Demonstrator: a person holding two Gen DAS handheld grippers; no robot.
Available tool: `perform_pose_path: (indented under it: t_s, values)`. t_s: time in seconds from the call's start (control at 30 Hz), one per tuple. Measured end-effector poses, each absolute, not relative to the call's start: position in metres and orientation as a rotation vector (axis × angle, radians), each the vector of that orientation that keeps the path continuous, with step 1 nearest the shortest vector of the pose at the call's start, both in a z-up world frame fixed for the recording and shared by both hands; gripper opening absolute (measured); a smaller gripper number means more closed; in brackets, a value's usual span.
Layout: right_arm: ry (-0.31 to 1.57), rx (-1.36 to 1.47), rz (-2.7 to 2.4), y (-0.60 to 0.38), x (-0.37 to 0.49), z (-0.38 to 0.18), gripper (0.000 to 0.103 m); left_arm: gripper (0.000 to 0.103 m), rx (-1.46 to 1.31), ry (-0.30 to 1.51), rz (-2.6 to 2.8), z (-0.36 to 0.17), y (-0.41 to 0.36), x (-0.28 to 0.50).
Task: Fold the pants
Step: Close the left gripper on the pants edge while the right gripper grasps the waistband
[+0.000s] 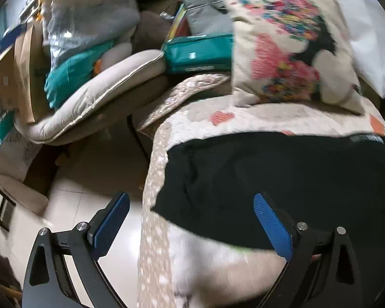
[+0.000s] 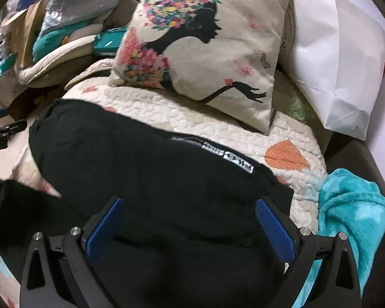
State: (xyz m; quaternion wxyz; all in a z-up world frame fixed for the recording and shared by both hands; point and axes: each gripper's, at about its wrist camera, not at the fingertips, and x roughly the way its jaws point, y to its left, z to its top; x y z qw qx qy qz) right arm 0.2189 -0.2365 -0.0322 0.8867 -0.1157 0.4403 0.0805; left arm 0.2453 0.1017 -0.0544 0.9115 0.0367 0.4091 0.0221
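Observation:
Black pants (image 2: 151,169) lie spread across a cream quilted bed cover (image 2: 166,113), with a white lettered waistband label (image 2: 228,157) on their far edge. In the left wrist view the pants (image 1: 282,179) lie at the bed's left end. My left gripper (image 1: 191,202) is open and empty, hovering over the pants' left edge and the bed's corner. My right gripper (image 2: 188,206) is open and empty, just above the middle of the pants. The left gripper also shows in the right wrist view (image 2: 5,131) at the far left.
A floral silhouette cushion (image 2: 200,51) and a white pillow (image 2: 338,59) lie behind the pants. A teal fleece blanket (image 2: 351,210) lies at the right. Piled bedding, a teal case (image 1: 197,54) and boxes stand to the left beyond a gap of tiled floor (image 1: 84,205).

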Motion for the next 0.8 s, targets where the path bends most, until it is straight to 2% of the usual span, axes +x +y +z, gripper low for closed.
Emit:
perform_pose_path:
  t_s: [0.27, 0.53, 0.8]
  values:
    - [0.956, -0.12, 0.191, -0.262, 0.297, -0.039, 0.103, 0.097, -0.126, 0.89, -0.024, -0.075, 0.14, 0.321]
    - [1.033, -0.165, 0.32, -0.252, 0.351, -0.066, 0.103, 0.097, -0.024, 0.976, -0.105, -0.113, 0.125, 0.378]
    - [1.107, -0.186, 0.391, -0.244, 0.366, -0.095, 0.1, 0.097, -0.051, 0.979, -0.168, -0.123, 0.117, 0.389]
